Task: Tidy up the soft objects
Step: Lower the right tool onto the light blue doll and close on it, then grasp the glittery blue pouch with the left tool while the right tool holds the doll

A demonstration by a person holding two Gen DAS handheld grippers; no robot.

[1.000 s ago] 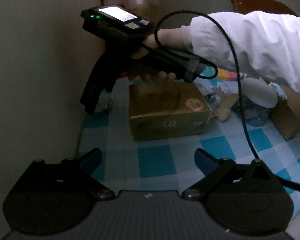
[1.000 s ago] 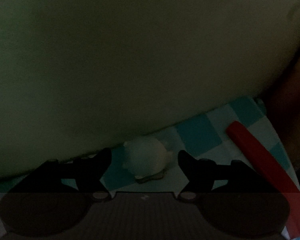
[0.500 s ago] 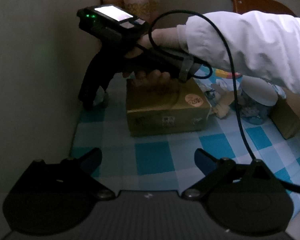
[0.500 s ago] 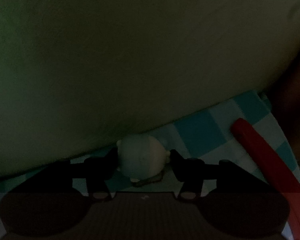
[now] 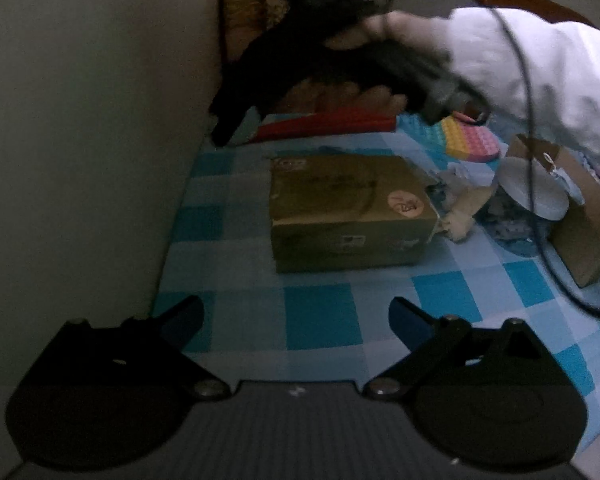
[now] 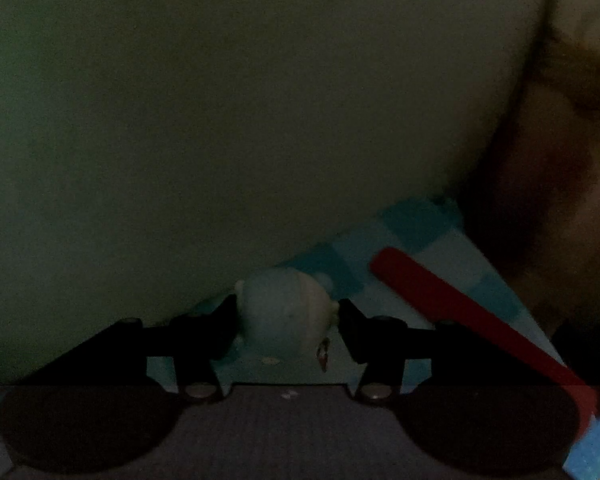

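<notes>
Pale and rounded, the soft toy sits pinched between the fingers of the right gripper at six o'clock in the right wrist view, hard against the wall and just above the checked cloth. It looks light and squashy, so I judge it will give under the pads rather than slip; a hold across its widest part, as here, seems the safest, since a grip near an edge could let it squirm out. A red strip lies on the cloth from about two o'clock toward four. A second ago the fingers stood spread on either side of the toy; half a second ago they were closing on it, and now they press its flanks and the toy rides higher in the view. In the left wrist view the left gripper hangs spread and empty at six o'clock over the cloth. Beyond it, near the centre, stands a cardboard box; at three o'clock a jar and a second box; at one o'clock a rainbow pad. At twelve o'clock the right gripper, blurred, has lifted and tilted away from the box since the earlier pictures.
</notes>
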